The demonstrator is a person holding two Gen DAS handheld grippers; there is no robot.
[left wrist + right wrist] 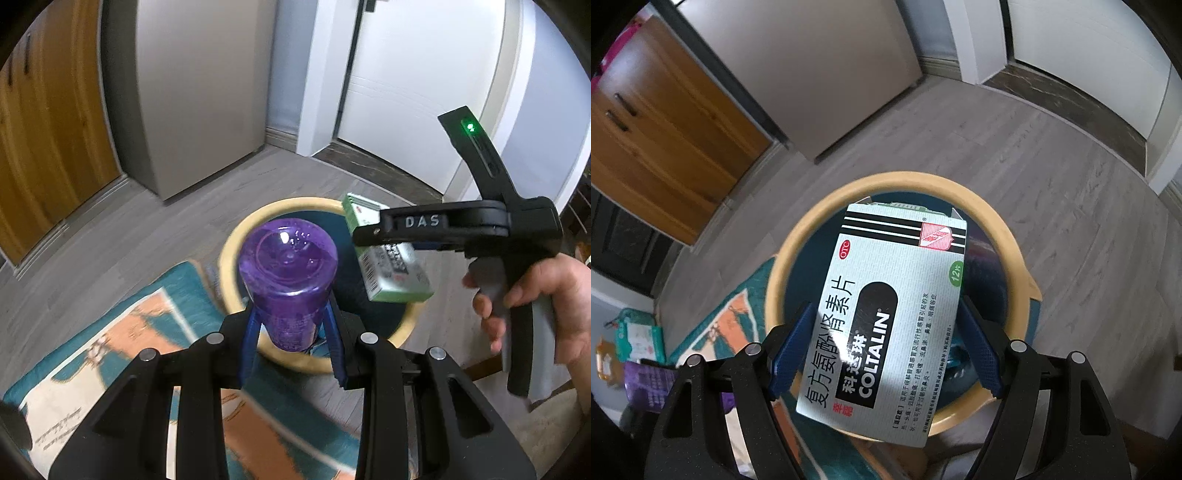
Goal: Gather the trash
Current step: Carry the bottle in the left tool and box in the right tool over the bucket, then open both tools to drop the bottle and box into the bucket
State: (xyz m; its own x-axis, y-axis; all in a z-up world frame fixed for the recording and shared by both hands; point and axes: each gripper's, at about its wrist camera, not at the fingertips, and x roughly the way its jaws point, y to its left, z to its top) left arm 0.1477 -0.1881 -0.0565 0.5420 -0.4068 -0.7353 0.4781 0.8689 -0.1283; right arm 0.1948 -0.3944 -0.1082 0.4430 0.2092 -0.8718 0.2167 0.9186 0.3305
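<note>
My left gripper (291, 314) is shut on a purple plastic bottle (290, 280), its base pointing forward, above a round bin with a yellow rim (229, 254). My right gripper (886, 325) is shut on a white and green Coltalin medicine box (890, 314) and holds it over the same bin's yellow rim (790, 251). The right gripper (365, 236) also shows in the left wrist view, held by a hand, with the box (391, 266) hanging over the bin's right side.
The bin stands on a grey wood floor beside a teal, orange and white mat (110, 350). A grey cabinet (199, 92), a wooden cupboard (48, 129) and a white door (417, 74) stand behind. Packets and a purple pack (646, 384) lie at the left.
</note>
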